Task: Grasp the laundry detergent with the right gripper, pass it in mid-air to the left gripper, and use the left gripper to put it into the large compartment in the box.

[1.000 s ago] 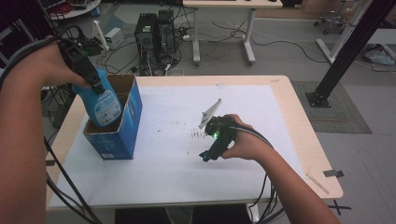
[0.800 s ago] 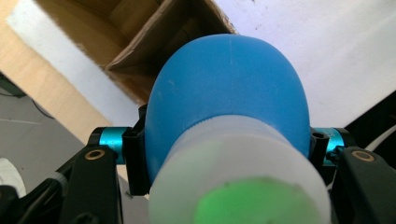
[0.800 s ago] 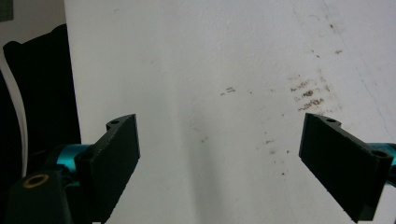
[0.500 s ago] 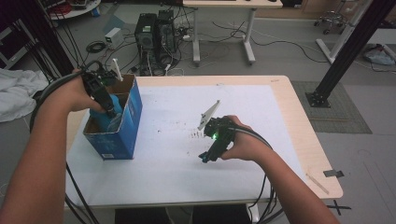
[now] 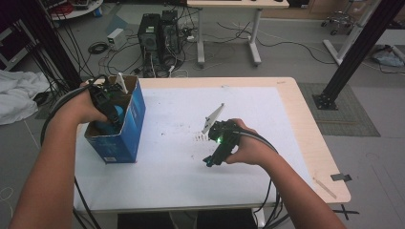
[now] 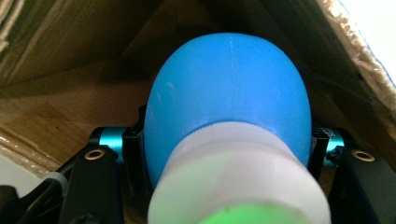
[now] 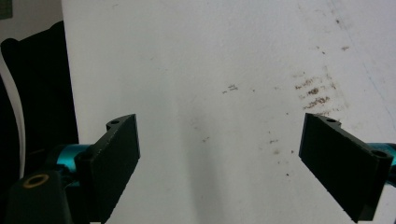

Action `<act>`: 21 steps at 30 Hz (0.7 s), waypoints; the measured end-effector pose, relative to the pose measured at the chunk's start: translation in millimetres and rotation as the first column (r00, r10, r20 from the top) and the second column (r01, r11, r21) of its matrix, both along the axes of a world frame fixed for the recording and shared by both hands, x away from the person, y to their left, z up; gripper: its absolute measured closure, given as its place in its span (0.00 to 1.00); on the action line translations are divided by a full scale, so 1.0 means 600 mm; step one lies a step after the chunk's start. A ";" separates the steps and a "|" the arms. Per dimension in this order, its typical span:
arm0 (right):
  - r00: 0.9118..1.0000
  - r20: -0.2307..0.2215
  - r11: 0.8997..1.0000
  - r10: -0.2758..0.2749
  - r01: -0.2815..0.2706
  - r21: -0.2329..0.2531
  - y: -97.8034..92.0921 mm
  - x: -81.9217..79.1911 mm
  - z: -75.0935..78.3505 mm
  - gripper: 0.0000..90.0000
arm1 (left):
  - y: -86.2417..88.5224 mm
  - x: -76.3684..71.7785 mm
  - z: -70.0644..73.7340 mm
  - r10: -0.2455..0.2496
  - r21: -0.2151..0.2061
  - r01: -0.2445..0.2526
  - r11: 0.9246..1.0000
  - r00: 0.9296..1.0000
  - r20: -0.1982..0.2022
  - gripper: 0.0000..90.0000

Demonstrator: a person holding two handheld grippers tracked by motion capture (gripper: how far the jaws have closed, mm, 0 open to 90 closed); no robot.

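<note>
Bottle inside the cardboard box, at your left.
Your left gripper [image 5: 112, 112] pinches the smooth, rounded blue bottle [image 6: 229, 93] just above its ribbed white cap [image 6: 238, 182]; your right gripper [image 7: 238, 168] rests spread over the speckled white table [image 5: 267, 114].

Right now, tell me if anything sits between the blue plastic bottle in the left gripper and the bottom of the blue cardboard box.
Nothing visible does. The left gripper is shut on the blue plastic bottle with the white cap, already inside the blue cardboard box; ahead lie only bare brown cardboard walls, though the bottle hides the floor directly beneath.
</note>
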State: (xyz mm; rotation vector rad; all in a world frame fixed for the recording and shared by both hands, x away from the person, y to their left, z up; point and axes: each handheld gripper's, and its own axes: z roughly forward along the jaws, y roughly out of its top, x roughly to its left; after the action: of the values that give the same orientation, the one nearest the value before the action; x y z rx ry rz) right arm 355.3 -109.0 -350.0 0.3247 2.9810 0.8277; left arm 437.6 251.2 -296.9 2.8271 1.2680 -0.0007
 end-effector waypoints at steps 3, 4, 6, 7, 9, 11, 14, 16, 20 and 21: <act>1.000 -0.002 1.000 0.002 -0.002 -0.002 0.002 0.000 -0.003 0.13 | 0.001 -0.001 0.000 -0.012 0.006 0.012 1.000 1.000 -0.003 0.42; 1.000 -0.002 1.000 0.002 -0.002 -0.002 0.002 0.000 -0.003 0.13 | 0.000 -0.001 -0.001 -0.013 0.005 0.013 1.000 1.000 0.001 0.42; 1.000 -0.001 1.000 0.003 -0.003 0.001 0.003 0.001 -0.003 0.13 | -0.001 -0.002 -0.001 -0.012 0.002 0.012 1.000 1.000 0.007 0.42; 1.000 0.000 1.000 0.003 -0.003 0.003 0.003 0.000 -0.003 0.13 | -0.002 -0.002 -0.001 -0.021 0.012 0.021 1.000 1.000 0.004 0.42; 1.000 -0.001 1.000 0.001 -0.001 0.002 0.004 -0.001 -0.003 0.13 | -0.006 -0.004 -0.001 -0.019 0.016 0.019 1.000 1.000 0.007 0.42; 1.000 -0.004 1.000 0.003 -0.002 0.003 0.004 -0.002 -0.002 0.13 | -0.010 -0.005 -0.001 -0.022 0.020 0.022 1.000 1.000 0.010 0.42; 1.000 -0.004 1.000 0.000 0.000 0.005 0.002 -0.004 -0.001 0.13 | -0.015 -0.006 -0.001 -0.031 0.025 0.030 0.999 0.999 0.012 0.41; 1.000 -0.002 1.000 0.000 0.000 0.005 0.000 -0.005 -0.001 0.13 | -0.017 -0.007 0.000 -0.034 0.023 0.033 0.999 0.999 0.015 0.40; 1.000 -0.002 1.000 -0.005 0.005 0.012 -0.004 -0.006 0.000 0.13 | -0.018 -0.008 0.003 -0.032 0.025 0.032 0.999 0.999 0.022 0.36; 1.000 -0.001 1.000 -0.006 0.006 0.012 -0.005 -0.006 0.000 0.13 | -0.018 -0.008 0.006 -0.037 0.029 0.037 0.999 0.999 0.023 0.36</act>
State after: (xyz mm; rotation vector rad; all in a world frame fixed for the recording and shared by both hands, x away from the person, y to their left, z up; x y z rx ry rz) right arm 351.5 -111.8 -349.8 0.3338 2.9760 0.8454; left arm 432.6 240.5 -293.5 2.8658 1.2208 0.0496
